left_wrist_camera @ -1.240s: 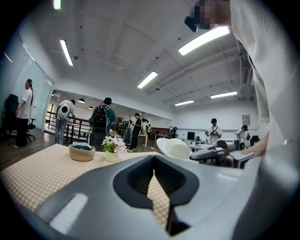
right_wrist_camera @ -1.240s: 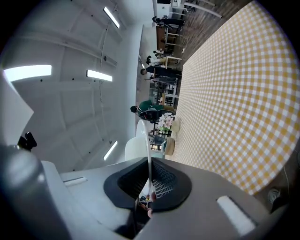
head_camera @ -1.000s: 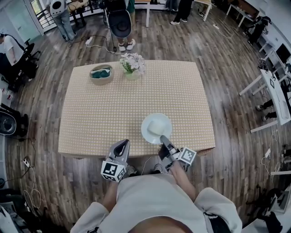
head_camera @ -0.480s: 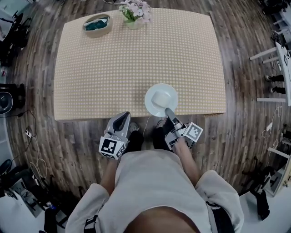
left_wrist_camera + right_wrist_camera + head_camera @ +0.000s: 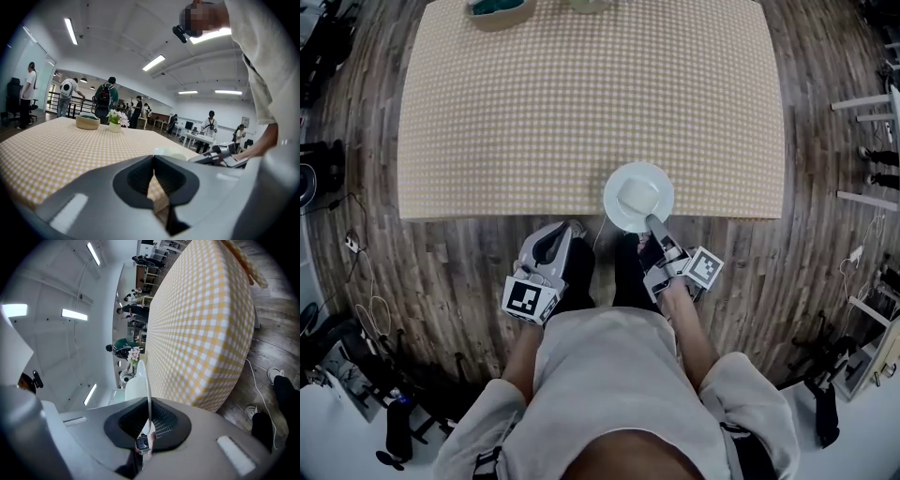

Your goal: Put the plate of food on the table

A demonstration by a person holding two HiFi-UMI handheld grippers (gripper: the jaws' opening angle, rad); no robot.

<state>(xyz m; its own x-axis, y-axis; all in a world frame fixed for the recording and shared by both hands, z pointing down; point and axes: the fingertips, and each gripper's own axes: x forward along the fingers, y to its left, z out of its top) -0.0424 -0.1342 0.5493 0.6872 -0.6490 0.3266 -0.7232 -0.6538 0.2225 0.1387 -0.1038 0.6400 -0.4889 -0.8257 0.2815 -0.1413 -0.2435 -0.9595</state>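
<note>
Pinching the plate (image 5: 614,192) rim, the right gripper (image 5: 653,224) holds it at the near edge of the bench (image 5: 534,112); left gripper (image 5: 548,247) hangs closed, empty. Released here, the overhanging plate could tip off, spilling food (image 5: 636,198).

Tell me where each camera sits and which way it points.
Head view: on the person's head, looking steeply down at the table, plate, left gripper, right gripper, torso and arms.
Left gripper view: rides that gripper, looking level across the table; its shut, empty jaws and the torso show.
Right gripper view: rides that gripper, rolled sideways; jaws clamp the plate's rim.
Shared: all show plate and table.
</note>
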